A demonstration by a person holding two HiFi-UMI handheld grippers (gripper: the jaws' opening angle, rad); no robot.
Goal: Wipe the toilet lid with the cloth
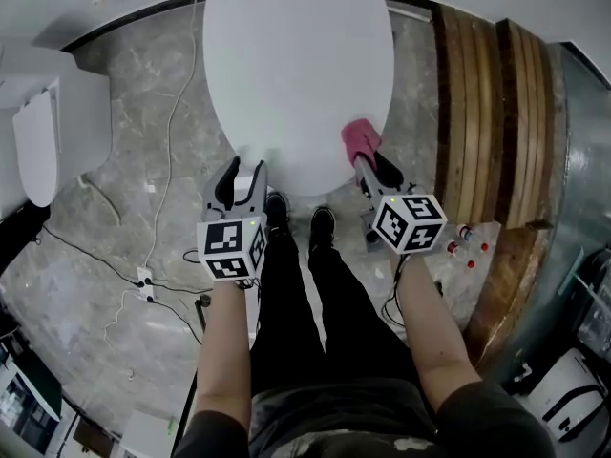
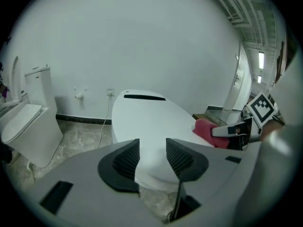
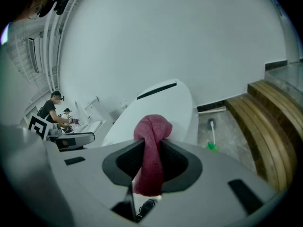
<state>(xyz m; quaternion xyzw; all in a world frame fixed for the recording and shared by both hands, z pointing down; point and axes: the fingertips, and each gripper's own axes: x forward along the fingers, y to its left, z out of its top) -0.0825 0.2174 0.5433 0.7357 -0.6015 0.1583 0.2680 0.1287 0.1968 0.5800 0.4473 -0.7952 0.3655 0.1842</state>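
While the left gripper (image 2: pixel 152 156) gapes empty, the right gripper (image 1: pixel 372 165) pinches the cloth (image 3: pixel 152 126) over the toilet lid (image 1: pixel 296 74).

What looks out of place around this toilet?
Nothing spilled or damaged. A white cable trails loose across the floor left of the toilet lid, and a green brush lies beside the wooden step.

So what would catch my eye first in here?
The big white oval toilet lid fills the top centre of the head view. At its near right edge the right gripper clamps a bunched dark pink cloth; the left gripper hangs open and empty at the near left.
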